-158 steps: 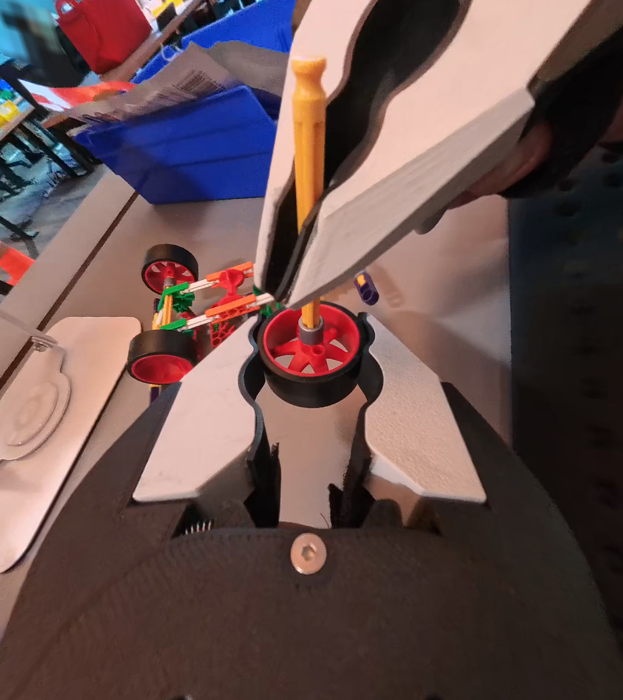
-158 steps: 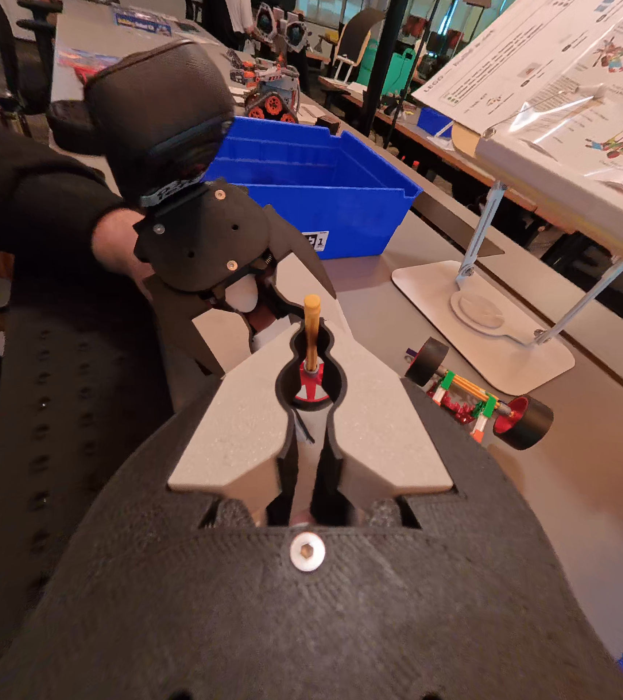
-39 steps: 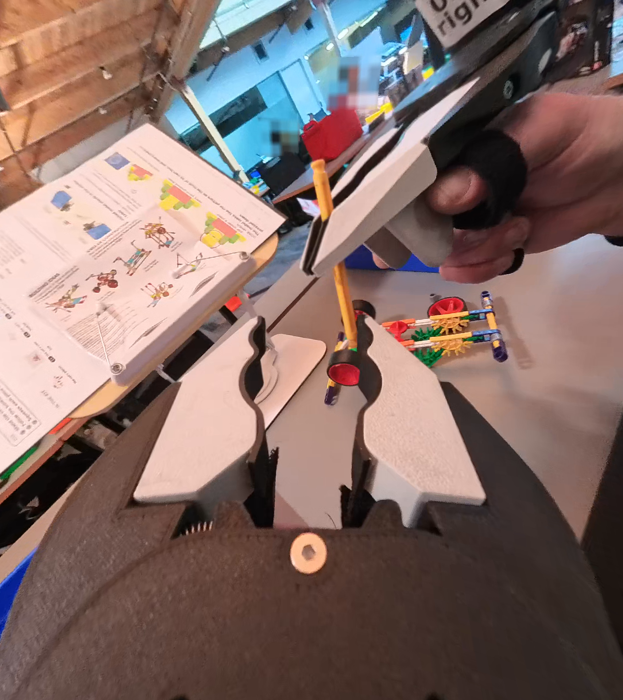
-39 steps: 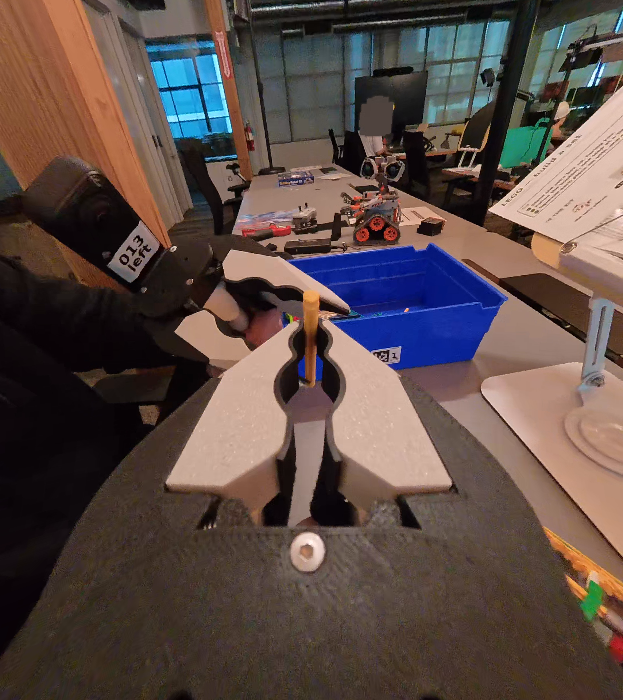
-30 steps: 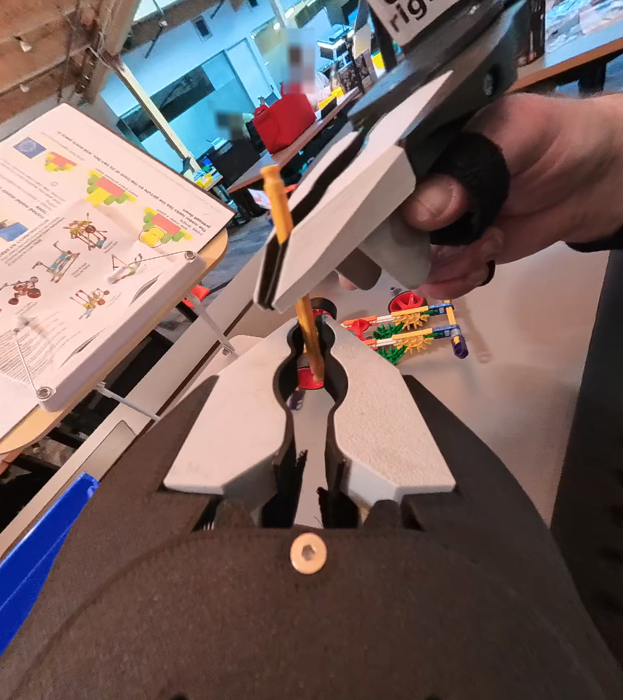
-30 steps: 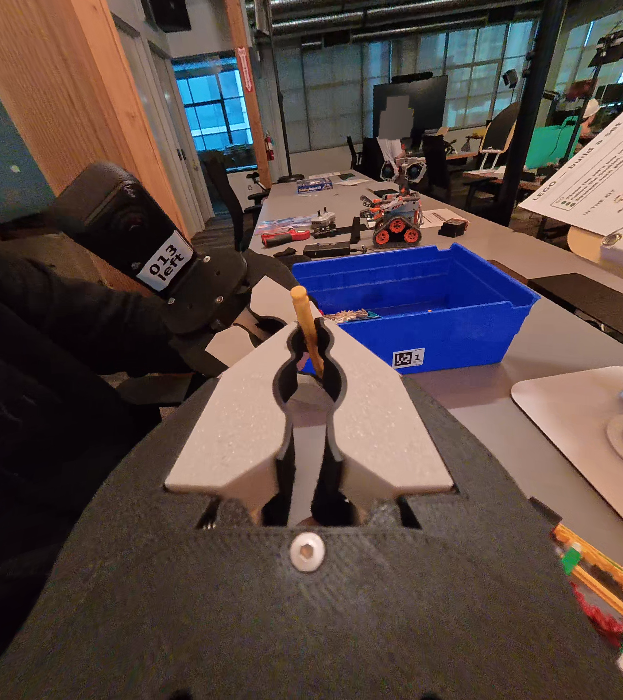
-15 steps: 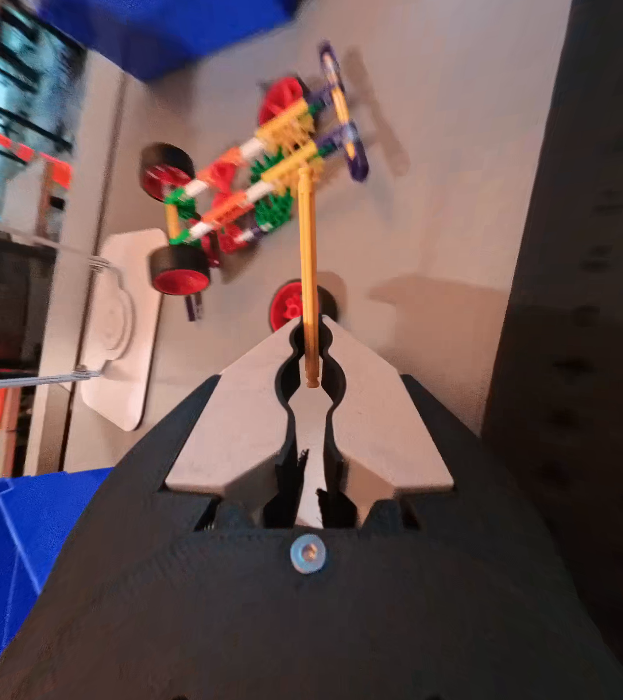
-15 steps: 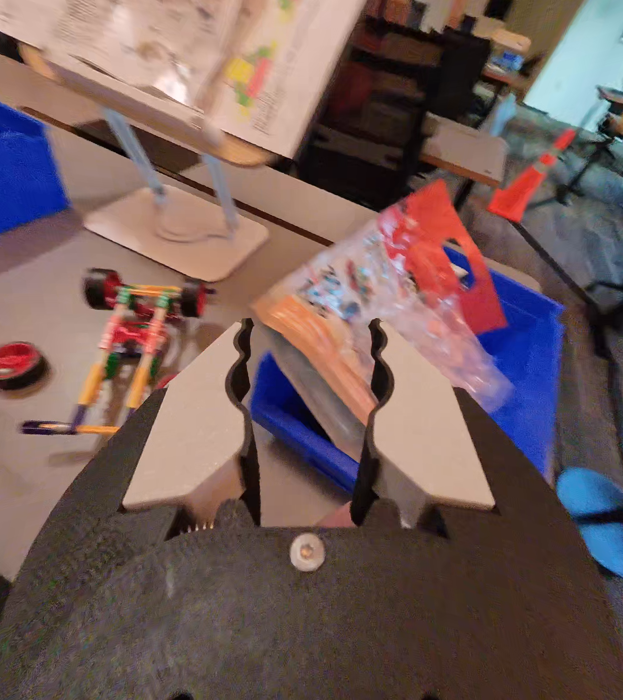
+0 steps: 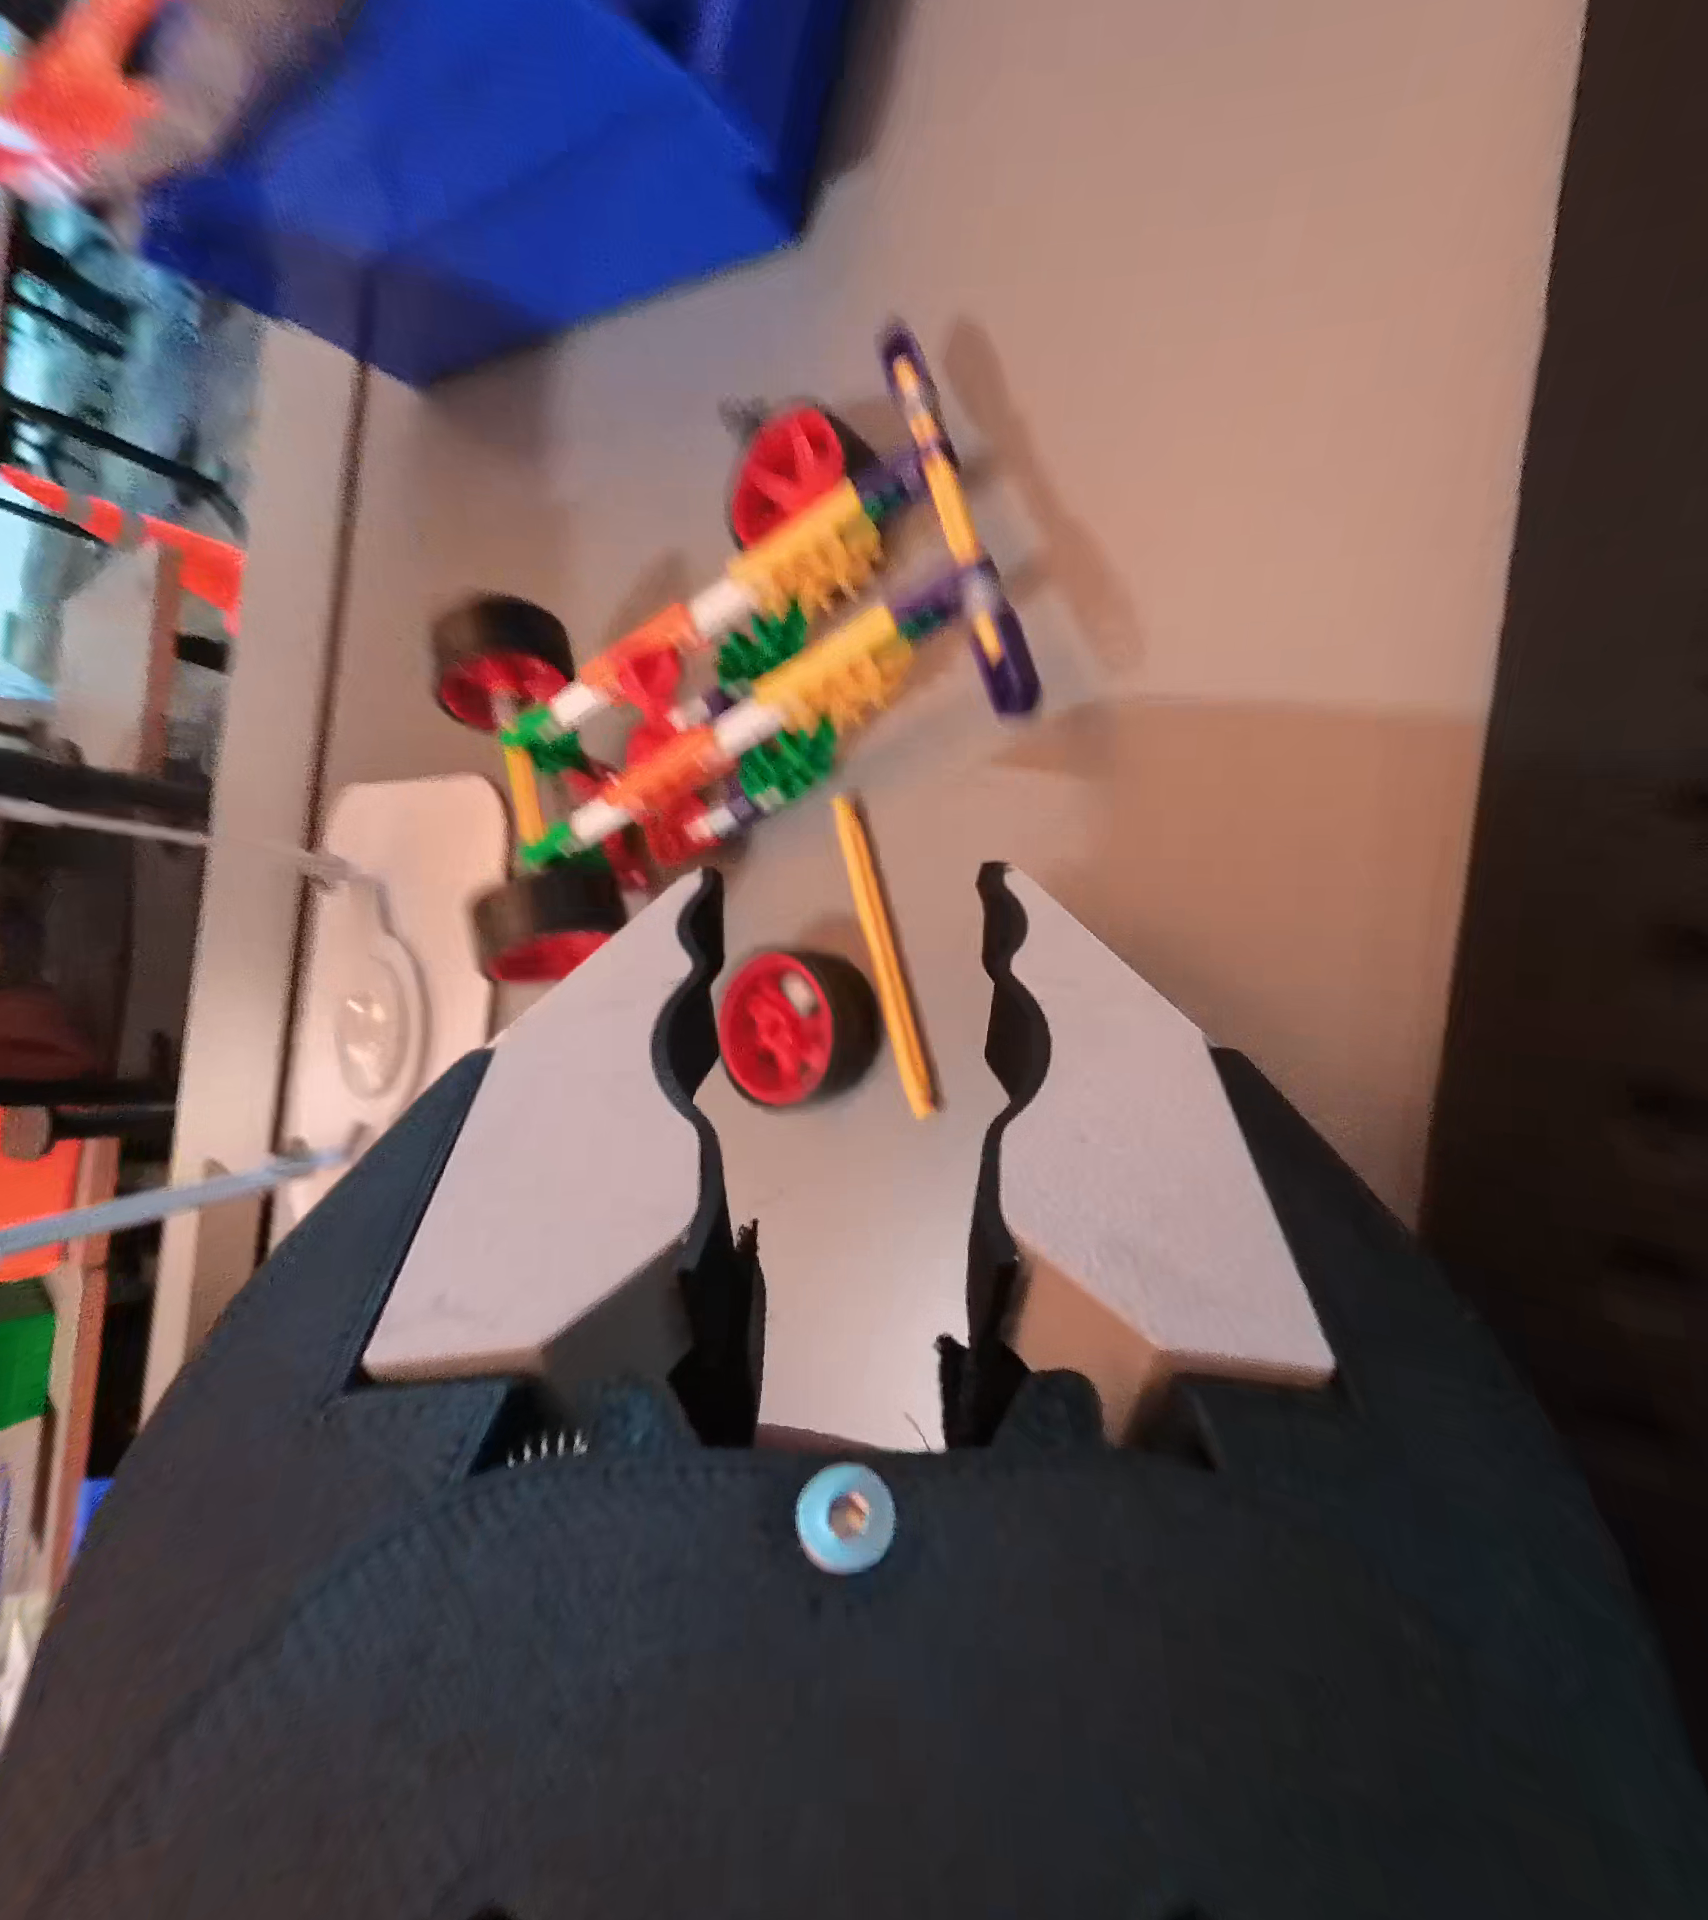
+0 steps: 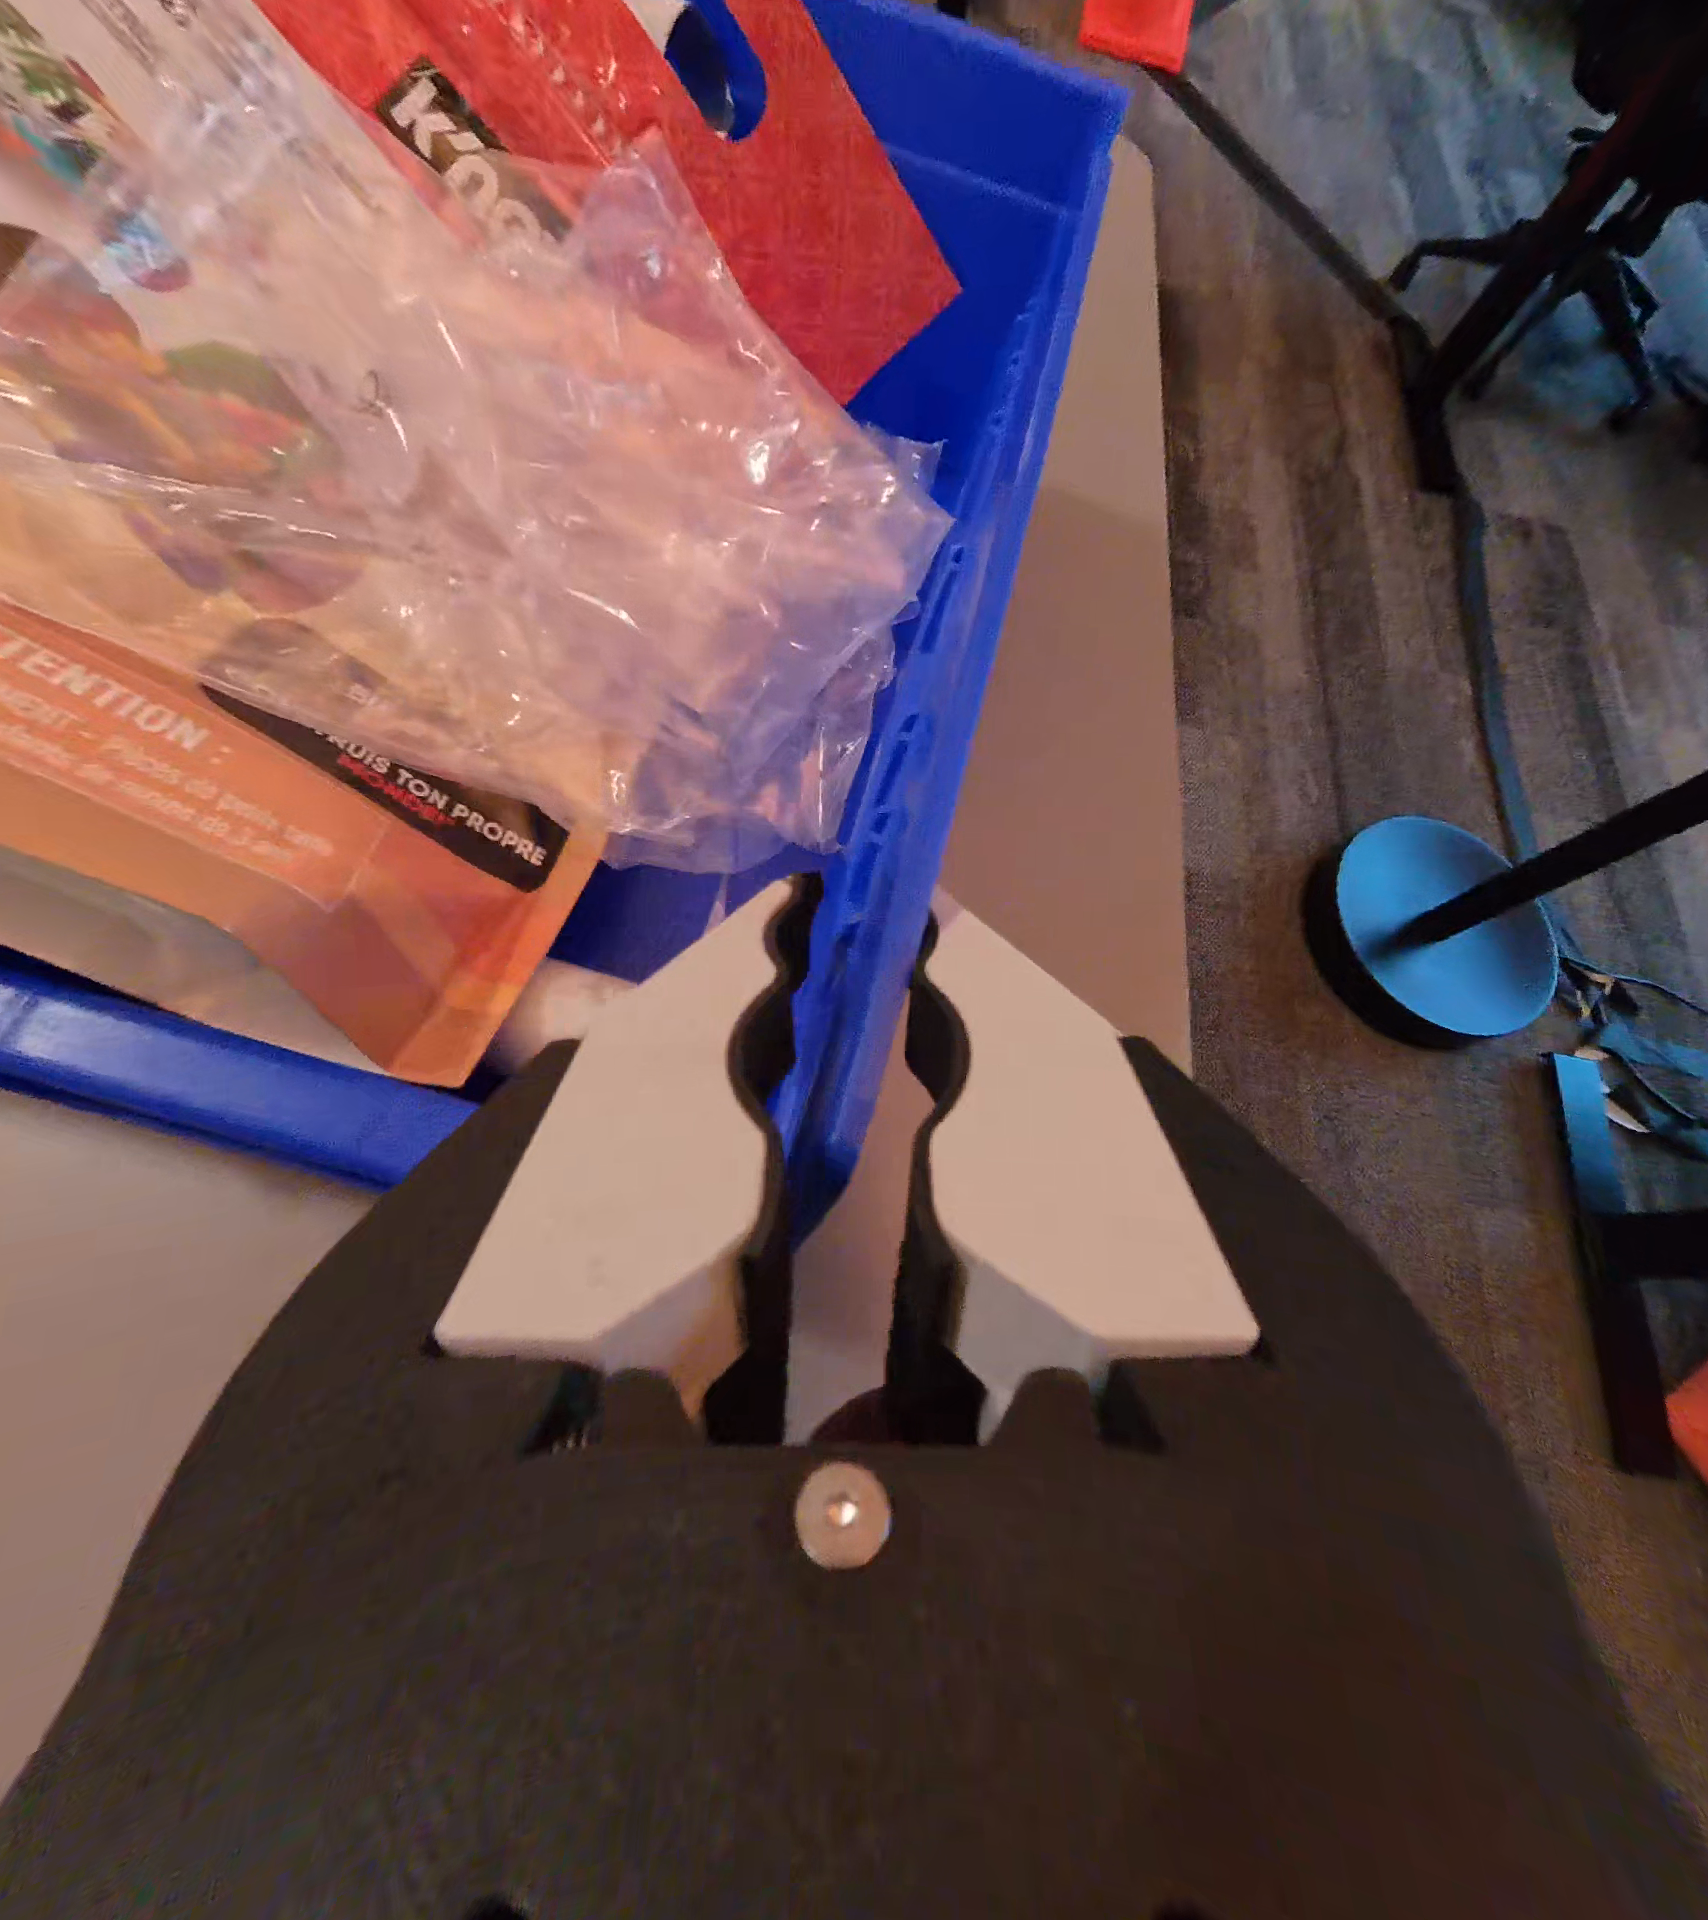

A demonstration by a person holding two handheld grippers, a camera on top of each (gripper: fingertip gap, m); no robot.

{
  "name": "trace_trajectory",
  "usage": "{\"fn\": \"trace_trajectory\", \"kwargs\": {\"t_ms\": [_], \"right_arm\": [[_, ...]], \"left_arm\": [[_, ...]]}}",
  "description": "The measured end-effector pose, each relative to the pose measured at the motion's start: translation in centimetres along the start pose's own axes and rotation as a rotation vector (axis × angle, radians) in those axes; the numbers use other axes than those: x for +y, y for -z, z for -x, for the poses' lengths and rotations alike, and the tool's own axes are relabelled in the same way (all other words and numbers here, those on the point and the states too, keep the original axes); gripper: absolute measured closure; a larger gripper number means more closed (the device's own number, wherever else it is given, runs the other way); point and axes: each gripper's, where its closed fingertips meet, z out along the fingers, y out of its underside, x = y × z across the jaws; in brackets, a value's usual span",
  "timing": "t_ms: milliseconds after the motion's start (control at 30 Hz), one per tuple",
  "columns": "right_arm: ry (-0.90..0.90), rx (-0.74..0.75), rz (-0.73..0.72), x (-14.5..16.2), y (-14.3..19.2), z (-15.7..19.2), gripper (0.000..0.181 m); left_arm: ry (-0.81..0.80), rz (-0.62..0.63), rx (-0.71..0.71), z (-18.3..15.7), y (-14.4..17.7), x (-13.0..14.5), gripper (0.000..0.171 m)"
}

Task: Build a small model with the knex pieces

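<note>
A: Left wrist view first, nearest things. What do the fingers of the left gripper look like?

B: Spread wide and holding nothing. Seen between them, on the tan surface, lie a loose wheel with a red hub and black tyre, and just right of it a thin yellow rod. Wheel and rod sit close together, though the blur hides whether they touch.

A: And beyond those?

B: A toy car frame built of yellow, orange, green, white and purple pieces, with three wheels fitted and a purple bar across its far end. The near tip of the rod points away from it; the far tip ends just short of the frame. To the left is the pale base of a stand, and farther back a blue bin.

A: Right wrist view?

B: The right gripper has its fingers parted by a narrow gap, empty. The rim of a second blue bin shows through that gap, close under the tips. Inside the bin are an orange box, crumpled clear plastic wrap and a red card. Right of the surface edge is grey floor with a round blue stand foot.
</note>
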Motion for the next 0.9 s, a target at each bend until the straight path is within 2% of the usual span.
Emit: {"fn": "trace_trajectory", "kwargs": {"t_ms": [133,200,233,267,367,467,567,667,733,900], "right_arm": [[-0.015,-0.006,-0.017,-0.6,0.2,0.1,0.176],[-0.023,-0.002,-0.034,-1.0,0.6,0.3,0.177],[-0.027,0.002,-0.04,-1.2,0.9,0.5,0.177],[-0.03,0.003,-0.048,-1.4,1.2,0.7,0.177],[-0.05,0.006,-0.062,-1.6,2.2,1.0,0.178],[-0.068,0.011,-0.073,-1.4,2.9,1.1,0.178],[-0.078,0.018,-0.071,-0.7,2.9,1.2,0.178],[-0.094,0.018,-0.072,0.1,2.9,1.0,0.178],[-0.105,0.031,-0.08,0.5,3.1,0.7,0.177],[-0.103,0.092,-0.121,0.1,4.3,-0.1,0.177]], "left_arm": [[0.11,-0.125,0.016,2.8,-1.6,-7.2,0.12],[0.26,-0.178,0.09,4.0,-4.4,-10.8,0.112],[0.364,-0.194,0.129,4.6,-6.1,-12.3,0.101],[0.434,-0.195,0.126,5.5,-7.8,-13.1,0.098],[0.569,-0.165,0.118,6.7,-12.2,-14.3,0.09],[0.607,-0.104,0.102,6.4,-14.9,-14.1,0.091],[0.578,-0.073,0.106,5.4,-16.5,-14.4,0.1],[0.586,-0.062,0.064,5.5,-17.6,-14.6,0.1],[0.635,-0.083,0.075,5.9,-17.8,-14.9,0.118],[0.636,-0.113,0.029,6.5,-18.3,-15.6,0.131]]}}
